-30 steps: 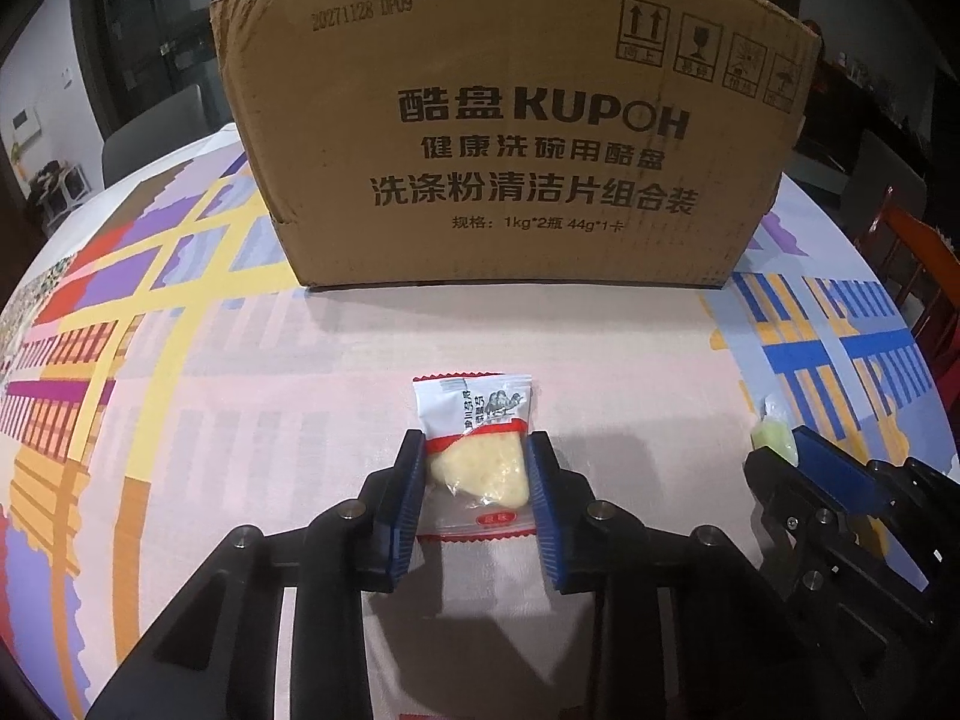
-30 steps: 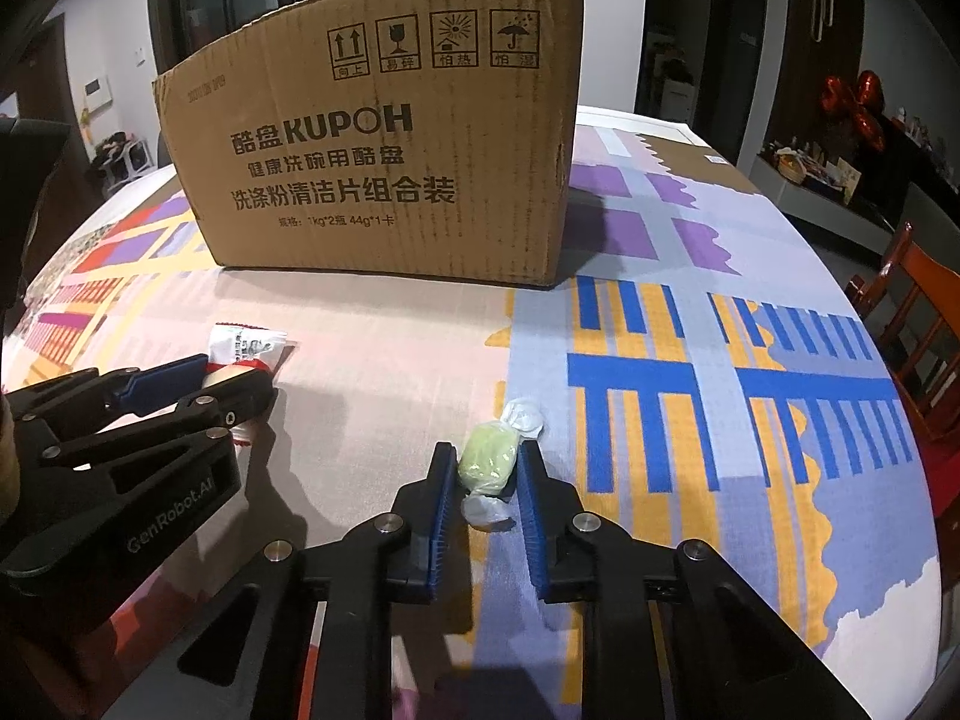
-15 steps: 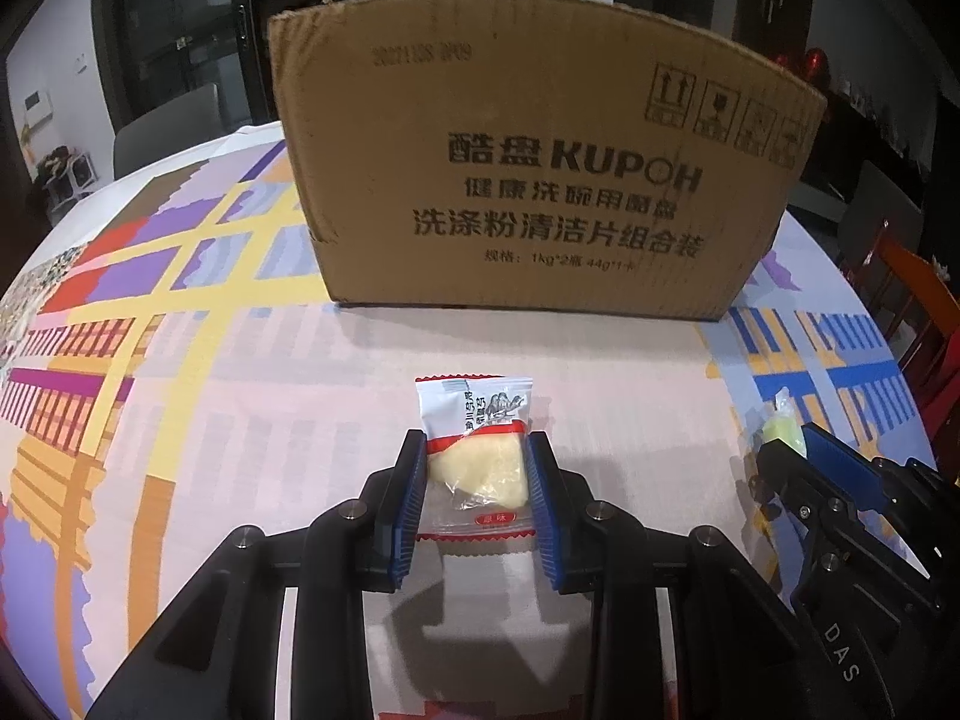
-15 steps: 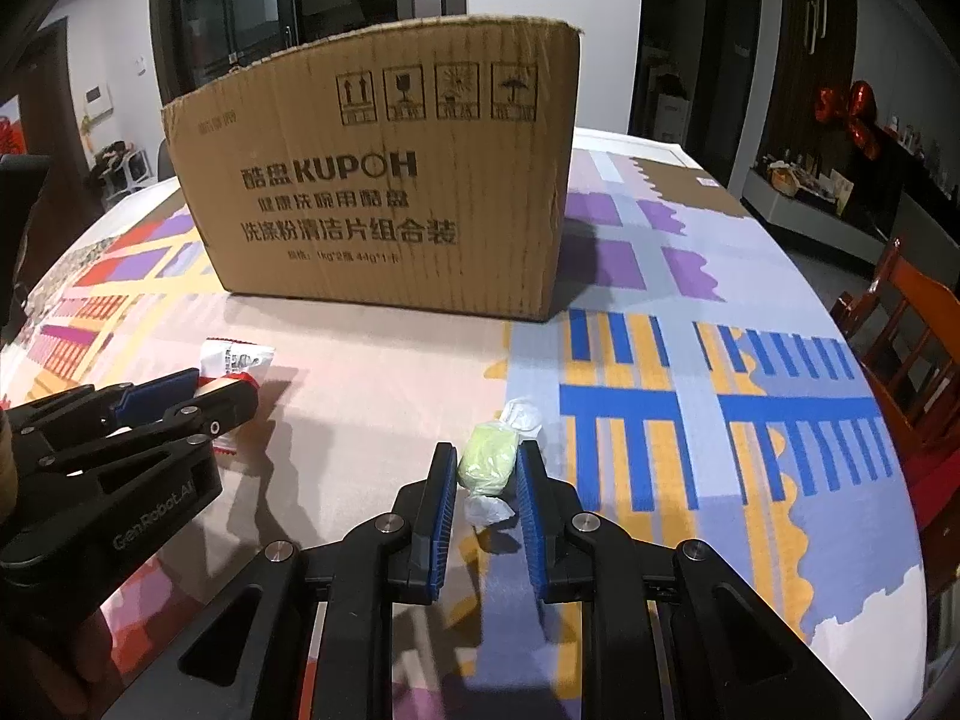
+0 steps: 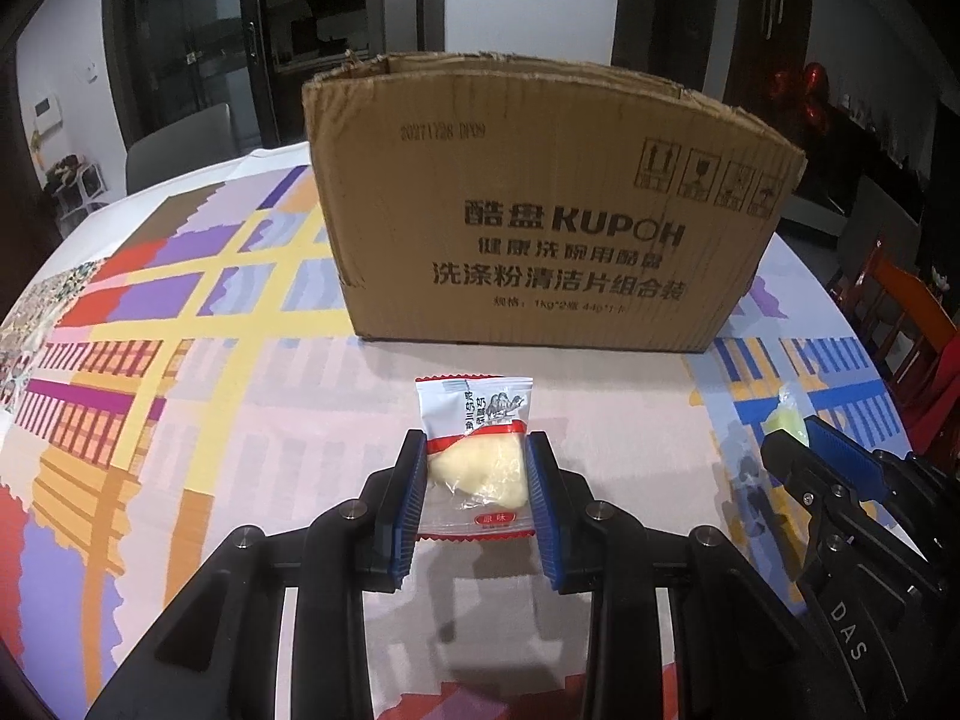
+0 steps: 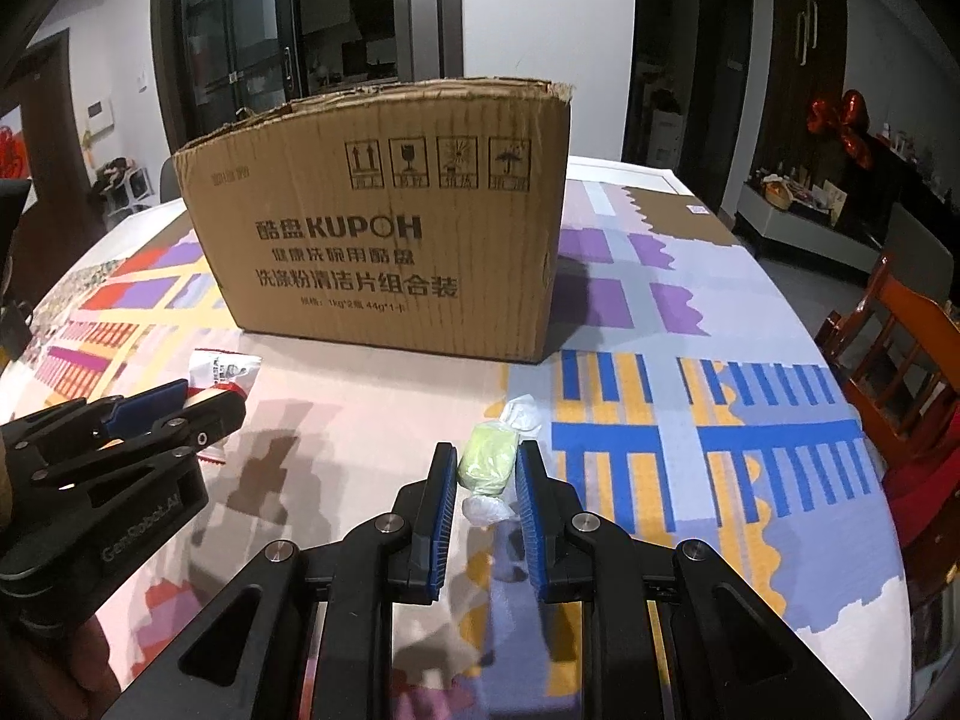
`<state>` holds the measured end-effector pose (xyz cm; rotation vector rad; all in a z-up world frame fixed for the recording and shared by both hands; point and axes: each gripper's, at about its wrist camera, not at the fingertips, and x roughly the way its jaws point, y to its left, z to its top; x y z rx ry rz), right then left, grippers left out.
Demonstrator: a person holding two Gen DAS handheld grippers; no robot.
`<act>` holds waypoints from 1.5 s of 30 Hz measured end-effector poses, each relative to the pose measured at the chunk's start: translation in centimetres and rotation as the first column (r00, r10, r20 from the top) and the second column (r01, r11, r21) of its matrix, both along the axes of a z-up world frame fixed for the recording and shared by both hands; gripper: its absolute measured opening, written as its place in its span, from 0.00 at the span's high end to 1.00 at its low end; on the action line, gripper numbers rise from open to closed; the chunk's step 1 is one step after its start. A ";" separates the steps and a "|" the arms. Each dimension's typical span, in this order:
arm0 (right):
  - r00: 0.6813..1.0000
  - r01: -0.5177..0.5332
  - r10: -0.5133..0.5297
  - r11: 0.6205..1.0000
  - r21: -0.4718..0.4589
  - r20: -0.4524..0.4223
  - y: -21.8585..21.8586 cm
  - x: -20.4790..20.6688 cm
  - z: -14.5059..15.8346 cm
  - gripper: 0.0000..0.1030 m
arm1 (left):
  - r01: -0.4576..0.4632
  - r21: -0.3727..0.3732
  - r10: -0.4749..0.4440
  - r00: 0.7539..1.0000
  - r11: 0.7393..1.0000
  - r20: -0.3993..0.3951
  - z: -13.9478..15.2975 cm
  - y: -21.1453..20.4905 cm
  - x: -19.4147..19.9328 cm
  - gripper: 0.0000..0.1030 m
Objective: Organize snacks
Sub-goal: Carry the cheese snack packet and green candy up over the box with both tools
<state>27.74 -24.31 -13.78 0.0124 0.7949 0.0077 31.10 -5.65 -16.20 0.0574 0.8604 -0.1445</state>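
Observation:
My left gripper (image 5: pixel 477 468) is shut on a clear snack packet (image 5: pixel 477 420) with a white-and-red printed top and a pale yellow pastry inside, held above the table. My right gripper (image 6: pixel 485 468) is shut on a light green candy (image 6: pixel 486 459) in a clear twisted wrapper, also lifted. An open brown KUPOH cardboard box (image 5: pixel 540 204) stands on the table straight ahead; it also shows in the right wrist view (image 6: pixel 384 222). The right gripper shows at the right edge of the left wrist view (image 5: pixel 804 438), and the left gripper shows at the left of the right wrist view (image 6: pixel 174 402).
The round table carries a colourful patterned cloth (image 6: pixel 690 420). Orange wooden chairs (image 6: pixel 894 348) stand past the table's right edge. A grey chair (image 5: pixel 180 144) stands behind the table at the far left.
Both grippers have risen and drawn back from the box with their snacks; the box looks smaller and its open top edge has come into view.

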 end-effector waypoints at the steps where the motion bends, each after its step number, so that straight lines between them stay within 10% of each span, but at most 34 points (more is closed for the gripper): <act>1: 1.000 -0.001 0.001 1.000 0.001 0.003 0.0 0.0 0.2 0.79 | 0.000 0.000 0.000 1.000 1.000 -0.001 0.1 0.0 0.0 0.68; 45: 0.987 -0.014 0.010 1.000 0.020 0.161 0.6 2.0 9.5 0.79 | -0.026 0.005 0.025 0.991 1.000 0.132 9.4 1.3 0.5 0.68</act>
